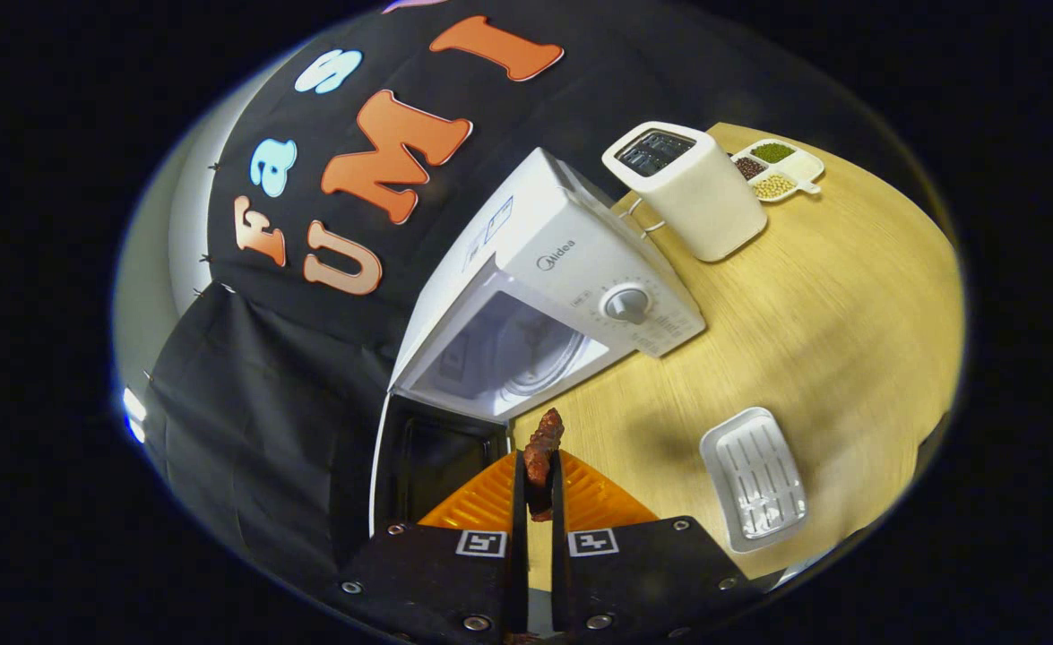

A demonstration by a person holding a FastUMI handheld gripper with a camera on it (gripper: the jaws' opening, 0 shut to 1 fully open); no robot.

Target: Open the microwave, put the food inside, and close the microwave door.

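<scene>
Booth with black cloth wall; pale wooden table (813, 296) carrying the lot. I list from largest down.

Microwave (571, 269): white, standing at the back of the table against the cloth. Its door (427, 457) hangs wide open just ahead of my claw; the cavity (508, 354) is lit and I see the glass turntable inside, with nothing on it.

Toaster (692, 188): white, upright, just beside the microwave on its far side, slots on top.

Tray (755, 475): white, ribbed, shallow, lying on the table off to one side of my fingers, well apart from the microwave. I see nothing in it.

Divided dish (781, 170): small, white, beyond the toaster, with compartments holding green, dark brown and pale yellow beans or grains.

Claw (539, 488): clenched on the food (544, 448), a dark reddish-brown strip standing up between both fingers, its tip just short of the open cavity.
</scene>
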